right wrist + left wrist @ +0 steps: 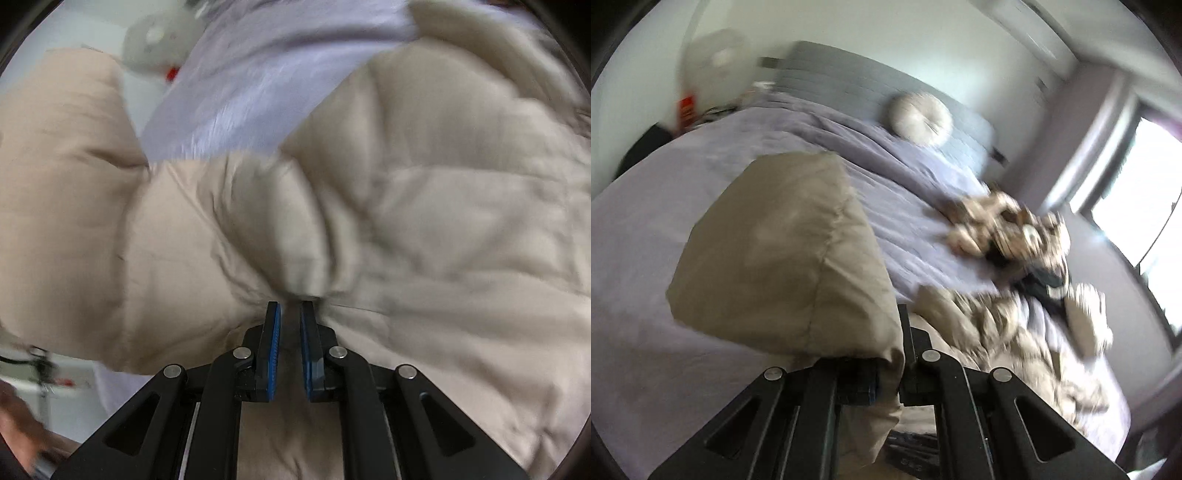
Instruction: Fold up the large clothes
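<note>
The beige puffer jacket (783, 254) hangs up off the lilac bedspread (646, 229) in the left wrist view, one padded, smooth-shelled section of it rising from the left gripper (897, 339) and running away toward the upper left, its long axis on that diagonal. The left gripper's fingers are closed on the cloth, which drapes over the left finger and hides it. More of the same beige cloth (979, 325) lies crumpled on the bed to the right. Beyond it sits one heap of patterned clothes (1008, 232), blurred. One round, pleated cream cushion (919, 118) leans on the grey ribbed headboard (849, 70). A bright window (1137, 206) is at the right.

In the right wrist view the jacket (406, 206) fills nearly everything, quilted in soft puffy panels with stitched seams, spreading left and right across the frame. The right gripper (290, 314) pinches a fold of it between two blue-lined pads (274, 343), jaws nearly together with cloth between them. Lilac bedspread (251, 74) shows above.
</note>
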A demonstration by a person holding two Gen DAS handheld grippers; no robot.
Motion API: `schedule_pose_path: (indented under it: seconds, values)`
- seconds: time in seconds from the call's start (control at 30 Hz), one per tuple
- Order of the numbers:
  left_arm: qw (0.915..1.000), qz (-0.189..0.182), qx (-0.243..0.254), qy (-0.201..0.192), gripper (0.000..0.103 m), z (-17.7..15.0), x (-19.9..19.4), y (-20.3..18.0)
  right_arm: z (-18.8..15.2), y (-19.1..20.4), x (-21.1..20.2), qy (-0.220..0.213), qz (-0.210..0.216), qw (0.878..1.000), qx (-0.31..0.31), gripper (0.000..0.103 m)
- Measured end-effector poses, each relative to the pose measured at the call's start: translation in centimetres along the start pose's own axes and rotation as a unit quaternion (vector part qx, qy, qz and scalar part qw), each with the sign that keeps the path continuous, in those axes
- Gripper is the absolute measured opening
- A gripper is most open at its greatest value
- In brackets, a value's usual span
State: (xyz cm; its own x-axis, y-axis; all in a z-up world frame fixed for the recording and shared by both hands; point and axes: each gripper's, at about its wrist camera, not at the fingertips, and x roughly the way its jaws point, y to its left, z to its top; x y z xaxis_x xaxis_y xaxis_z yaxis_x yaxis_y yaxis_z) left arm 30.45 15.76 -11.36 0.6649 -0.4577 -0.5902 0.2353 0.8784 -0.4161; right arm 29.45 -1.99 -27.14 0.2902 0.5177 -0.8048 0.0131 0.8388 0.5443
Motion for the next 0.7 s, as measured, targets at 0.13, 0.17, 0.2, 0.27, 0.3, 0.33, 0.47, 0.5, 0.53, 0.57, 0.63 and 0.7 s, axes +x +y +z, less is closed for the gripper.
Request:
schedule_pose_path:
  seconds: [0.13,0.17,0.2,0.27,0.3,0.33,0.47,0.5,0.53,0.57,0.63,0.7]
  values:
    - [0.9962,-0.014,0.058,0.063,0.008,-2.5,5.5,-6.8,-1.0,-5.0,-6.9,-0.056,-0.044,0.996,0.048,0.014]
    - [0.9933,-0.011,0.081,0.082,0.008,-3.8,6.8,-8.6,-1.4,-6.6,-8.5,-0.064,-0.063,0.994,0.059,0.014]
    - [0.9891,-0.003,0.106,0.103,0.008,-5.3,8.3,-10.3,-1.8,-8.0,-9.8,-0.07,-0.077,0.992,0.068,0.014]
    - [0.9805,0.009,0.142,0.135,0.008,-8.1,10.9,-12.7,-2.8,-10.8,-12.1,-0.076,-0.1,0.988,0.084,0.014]
    - [0.9772,0.014,0.153,0.146,0.008,-9.1,11.3,-13.4,-3.3,-12.3,-13.2,-0.077,-0.117,0.986,0.093,0.014]
    - [0.973,0.026,0.167,0.158,0.009,-10.3,12.1,-13.9,-3.8,-13.4,-13.9,-0.078,-0.126,0.984,0.099,0.014]
    - [0.9537,0.073,0.228,0.182,0.009,-13.7,13.7,-15.9,-5.1,-17.0,-16.8,-0.09,-0.144,0.978,0.119,0.014]
    - [0.9495,0.081,0.238,0.188,0.009,-14.3,13.9,-16.0,-5.2,-17.5,-17.2,-0.094,-0.146,0.977,0.121,0.014]
    - [0.9463,0.089,0.244,0.193,0.009,-14.6,13.8,-16.2,-5.2,-17.9,-17.5,-0.097,-0.145,0.977,0.125,0.014]
    - [0.9456,0.092,0.246,0.192,0.013,-14.8,13.5,-16.1,-5.3,-18.3,-17.8,-0.101,-0.143,0.976,0.128,0.014]
    - [0.9462,0.098,0.249,0.182,0.068,-14.9,13.2,-16.8,-5.4,-18.8,-18.1,-0.105,-0.134,0.977,0.132,0.014]
    - [0.9488,0.115,0.253,0.15,0.103,-14.7,11.5,-16.7,-5.1,-18.9,-18.1,-0.105,-0.13,0.977,0.132,0.014]
